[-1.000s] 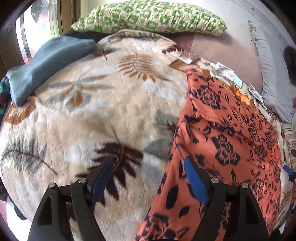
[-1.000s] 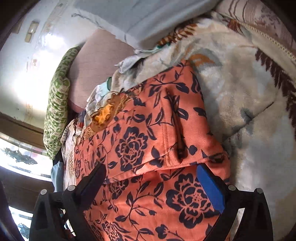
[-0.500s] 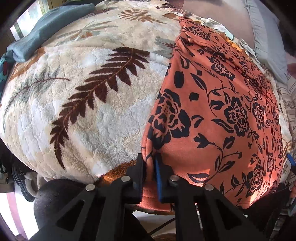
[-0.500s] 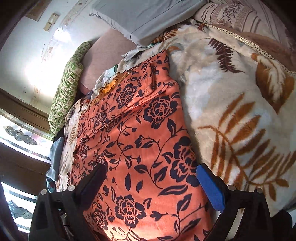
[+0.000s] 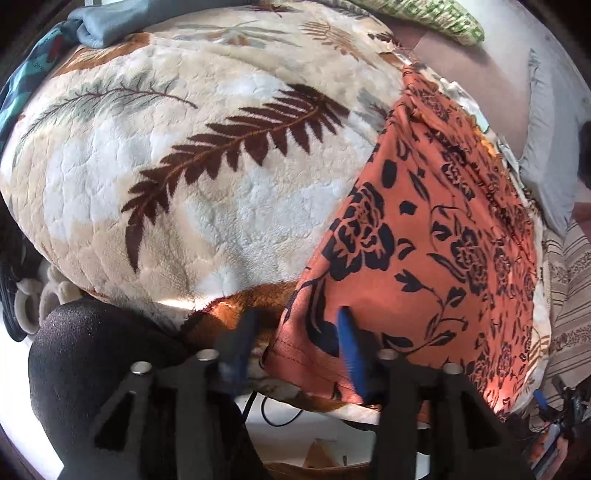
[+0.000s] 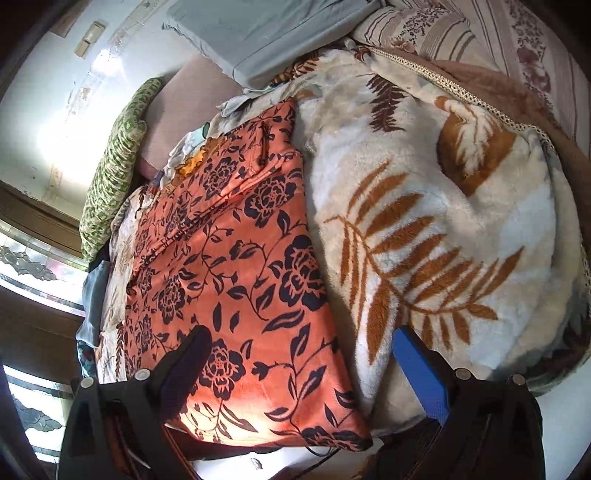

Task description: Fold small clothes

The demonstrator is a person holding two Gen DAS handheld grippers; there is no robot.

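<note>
An orange garment with a dark floral print (image 5: 436, 236) lies spread flat on a plush leaf-patterned blanket (image 5: 207, 162), its hem hanging over the bed's near edge. My left gripper (image 5: 295, 343) is open, its fingers either side of the garment's near left hem corner, not gripping it. In the right wrist view the same garment (image 6: 236, 266) runs away from me. My right gripper (image 6: 306, 365) is open wide over the garment's near right hem corner, holding nothing.
A green patterned pillow (image 6: 114, 177) and a grey pillow (image 6: 266, 33) lie at the bed's far end. A blue cloth (image 5: 110, 22) is bunched at the far left. A striped sheet (image 6: 517, 48) lies to the right. The floor lies below the near edge (image 5: 295, 443).
My left gripper was shut on the garment's near left corner half a second ago; it has opened and let go. Both grippers have drawn back to the near hem.
</note>
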